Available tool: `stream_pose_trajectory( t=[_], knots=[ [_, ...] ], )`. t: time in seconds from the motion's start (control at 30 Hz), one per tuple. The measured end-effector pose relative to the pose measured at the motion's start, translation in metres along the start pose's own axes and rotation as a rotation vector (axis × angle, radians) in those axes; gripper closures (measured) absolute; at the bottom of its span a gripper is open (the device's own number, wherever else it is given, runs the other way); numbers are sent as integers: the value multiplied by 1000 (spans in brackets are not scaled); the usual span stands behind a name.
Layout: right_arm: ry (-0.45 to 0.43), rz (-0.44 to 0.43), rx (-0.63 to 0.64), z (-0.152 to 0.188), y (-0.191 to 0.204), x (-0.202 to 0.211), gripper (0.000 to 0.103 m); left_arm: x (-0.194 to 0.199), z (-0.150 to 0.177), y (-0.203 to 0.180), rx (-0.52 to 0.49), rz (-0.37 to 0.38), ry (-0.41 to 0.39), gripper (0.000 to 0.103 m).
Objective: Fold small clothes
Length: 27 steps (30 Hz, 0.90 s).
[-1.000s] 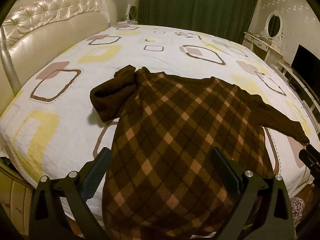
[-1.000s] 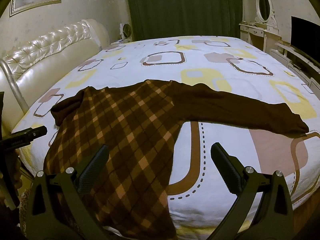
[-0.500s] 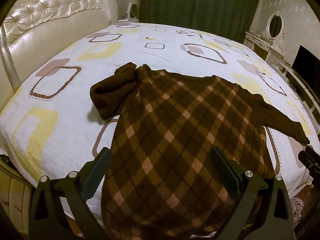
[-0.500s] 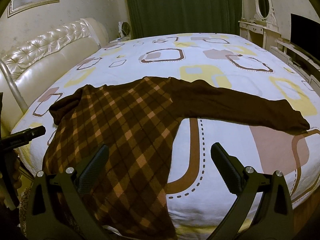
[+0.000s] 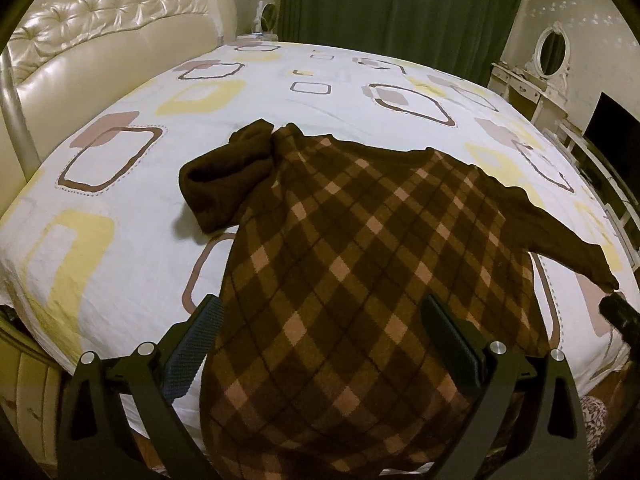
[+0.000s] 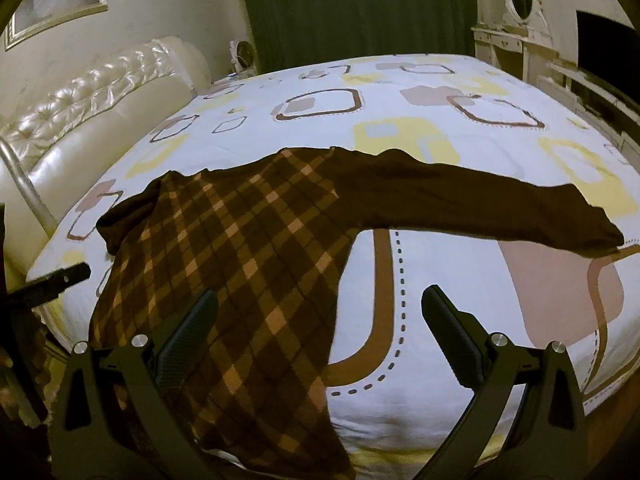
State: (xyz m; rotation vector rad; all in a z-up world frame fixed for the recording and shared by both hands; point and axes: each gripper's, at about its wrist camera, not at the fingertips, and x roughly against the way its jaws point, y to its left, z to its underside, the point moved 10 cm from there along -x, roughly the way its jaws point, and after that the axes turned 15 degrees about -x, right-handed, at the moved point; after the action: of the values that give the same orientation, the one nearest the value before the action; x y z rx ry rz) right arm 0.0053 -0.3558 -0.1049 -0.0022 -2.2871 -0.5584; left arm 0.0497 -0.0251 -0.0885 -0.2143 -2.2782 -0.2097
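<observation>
A brown sweater with an orange argyle front (image 5: 352, 264) lies flat on the bed, its hem hanging over the near edge. Its left sleeve (image 5: 228, 180) is bunched and folded back beside the body. Its right sleeve (image 6: 480, 204) lies stretched out straight to the right. My left gripper (image 5: 320, 336) is open and empty, just above the sweater's lower part. My right gripper (image 6: 320, 328) is open and empty, above the sweater's right side seam and the bare sheet. The sweater also shows in the right wrist view (image 6: 240, 248).
The bed has a white sheet with brown and yellow squares (image 5: 280, 92). A cream tufted headboard (image 5: 100, 52) and a metal rail (image 5: 16, 120) stand at the left. Green curtains (image 5: 400, 4) hang behind. A white dressing table with a mirror (image 5: 548, 60) and a dark screen (image 5: 612, 128) stand at the right.
Both grippers have moved forward a little over the bed, so the sweater sits slightly lower and closer in both views. The sweater has not moved. Both grippers stay open.
</observation>
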Motion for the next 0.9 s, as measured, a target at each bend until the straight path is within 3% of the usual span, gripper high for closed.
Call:
stream_pose_trajectory(
  t=[0.17, 0.27, 0.5, 0.57, 0.6, 0.63, 0.77, 0.83, 0.9],
  knots=[
    [9, -21, -71, -31, -30, 3, 2, -7, 6, 5, 20, 7, 18, 5],
    [-21, -24, -150, -68, -71, 9, 2, -13, 10, 9, 28, 7, 36, 5],
    [-87, 9, -467, -160, -245, 32, 2, -25, 9, 17, 49, 4, 44, 5],
    [-84, 44, -563, -176, -304, 31, 12, -28, 6, 19, 49, -5, 40, 5],
    [-74, 66, -605, -179, -330, 27, 29, -30, 5, 19, 48, -8, 43, 5],
    [-56, 78, -638, -178, -349, 22, 38, -32, 4, 19, 48, -9, 47, 5],
    [38, 123, -725, -163, -403, -10, 44, -41, 2, 17, 36, -22, 69, 5],
    [81, 127, -735, -153, -413, -24, 57, -45, 1, 16, 25, -32, 83, 5],
    [137, 125, -737, -141, -416, -40, 62, -48, 0, 16, 19, -37, 89, 5]
  ],
)
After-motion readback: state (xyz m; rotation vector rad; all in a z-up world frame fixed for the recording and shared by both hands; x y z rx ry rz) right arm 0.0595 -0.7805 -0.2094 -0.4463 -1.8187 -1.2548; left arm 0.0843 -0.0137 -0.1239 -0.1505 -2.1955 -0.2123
